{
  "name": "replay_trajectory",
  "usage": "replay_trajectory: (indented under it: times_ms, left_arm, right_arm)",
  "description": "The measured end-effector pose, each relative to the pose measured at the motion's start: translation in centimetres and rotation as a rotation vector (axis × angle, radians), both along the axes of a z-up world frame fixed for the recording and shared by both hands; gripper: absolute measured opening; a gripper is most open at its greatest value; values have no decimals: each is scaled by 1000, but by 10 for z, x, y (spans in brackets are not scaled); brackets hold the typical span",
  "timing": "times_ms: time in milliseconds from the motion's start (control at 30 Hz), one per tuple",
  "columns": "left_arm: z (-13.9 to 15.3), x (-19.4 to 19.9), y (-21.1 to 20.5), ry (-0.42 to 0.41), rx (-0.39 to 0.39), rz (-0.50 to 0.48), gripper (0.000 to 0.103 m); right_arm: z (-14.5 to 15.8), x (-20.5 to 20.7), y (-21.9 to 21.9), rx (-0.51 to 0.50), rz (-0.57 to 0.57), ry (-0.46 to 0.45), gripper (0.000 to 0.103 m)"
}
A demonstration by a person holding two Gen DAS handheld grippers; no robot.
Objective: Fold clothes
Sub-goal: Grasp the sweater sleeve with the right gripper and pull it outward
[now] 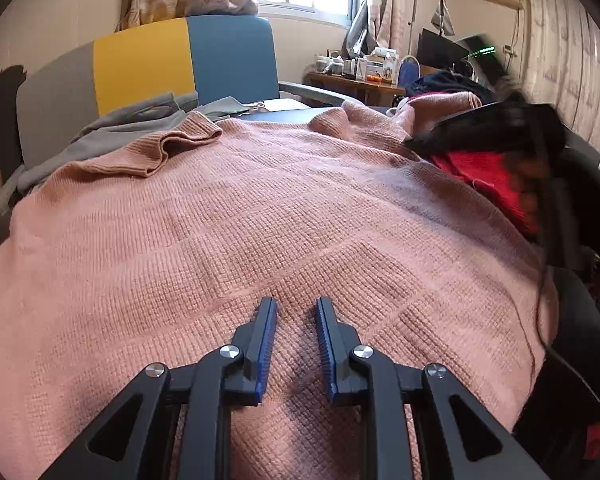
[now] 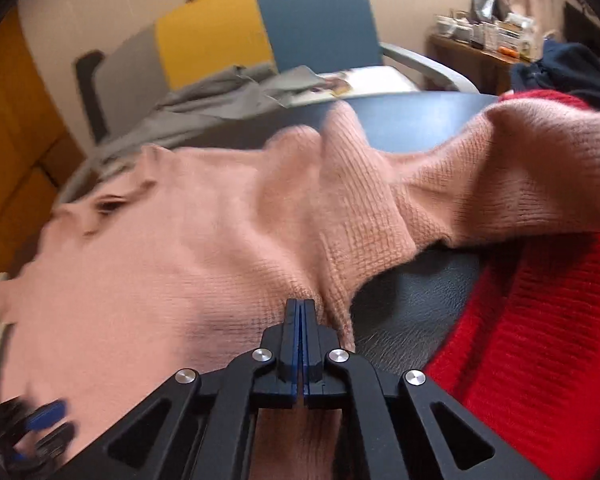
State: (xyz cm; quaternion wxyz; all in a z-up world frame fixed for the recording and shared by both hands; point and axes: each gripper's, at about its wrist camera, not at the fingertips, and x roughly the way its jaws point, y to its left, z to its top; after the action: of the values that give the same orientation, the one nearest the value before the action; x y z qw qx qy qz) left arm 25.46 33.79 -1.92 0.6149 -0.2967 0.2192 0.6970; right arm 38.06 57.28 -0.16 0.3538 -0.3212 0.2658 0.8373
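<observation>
Left wrist view: we hold the left gripper point(image 1: 296, 308) low at centre frame over the pink knit sweater point(image 1: 260, 220), its blue-padded jaws standing a little apart with nothing pinched between them. The sweater spreads across most of the frame, its collar bunched at upper left beside a grey garment point(image 1: 112, 136). A red knit point(image 1: 488, 184) lies at right. Right wrist view: our right gripper point(image 2: 300, 306), at lower centre, has its jaws pressed nearly together on a ridge of the pink sweater's edge, the fabric puckering above the tips. The black tabletop point(image 2: 412, 300) shows just right of it, with the red knit at lower right.
</observation>
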Motion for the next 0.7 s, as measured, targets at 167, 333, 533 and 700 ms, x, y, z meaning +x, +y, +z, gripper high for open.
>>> replay_trajectory:
  times_ms: [167,333,533,700]
  left_arm:
    - [3,-2,1,-28,6,1,21]
    - [3,-2,0,-33,8,4,21]
    - [2,-5,-1,-57,11,2,21]
    - [2,-7,-2,-78,14,2,21]
  right_arm:
    - [48,57,-6,226,-160,8,76]
    - [69,96,23,312,-358,-87,78]
    - [52,97,70,239,-406,-145,72]
    - [64,92,77,240,-322,-146,11]
